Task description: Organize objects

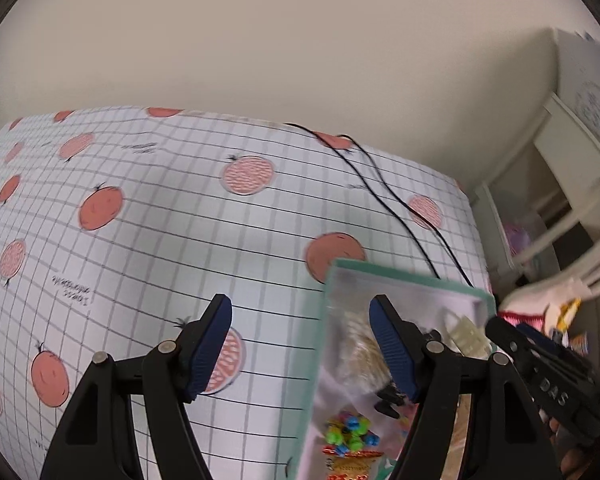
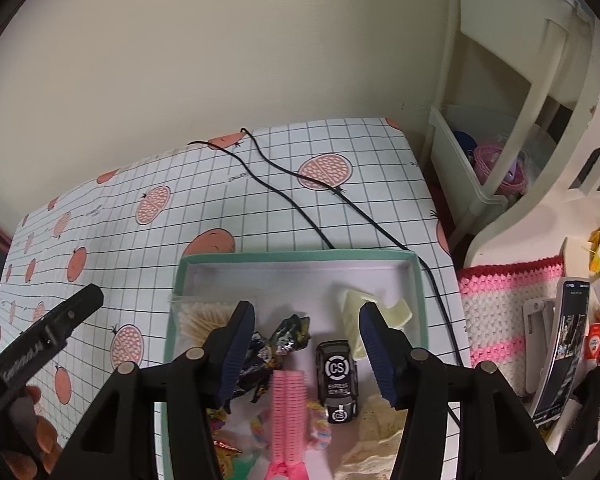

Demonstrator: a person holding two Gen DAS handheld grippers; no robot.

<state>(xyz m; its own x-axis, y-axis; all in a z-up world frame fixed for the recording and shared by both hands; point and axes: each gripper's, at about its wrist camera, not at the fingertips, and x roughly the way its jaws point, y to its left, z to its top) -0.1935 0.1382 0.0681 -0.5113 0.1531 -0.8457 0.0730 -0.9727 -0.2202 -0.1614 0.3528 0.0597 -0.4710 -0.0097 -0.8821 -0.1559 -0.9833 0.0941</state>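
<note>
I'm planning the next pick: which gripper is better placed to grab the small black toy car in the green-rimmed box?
Right gripper: open, the black toy car lies between its fingers; left gripper hangs over the box's edge.

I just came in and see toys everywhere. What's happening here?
A person is tidying small things into a green box on the table, using a gripper in each hand. The toy car, pink comb and candy wrappers already lie inside. The right gripper hangs open above them, holding nothing. The left gripper is open too, over the box's left edge.
</note>
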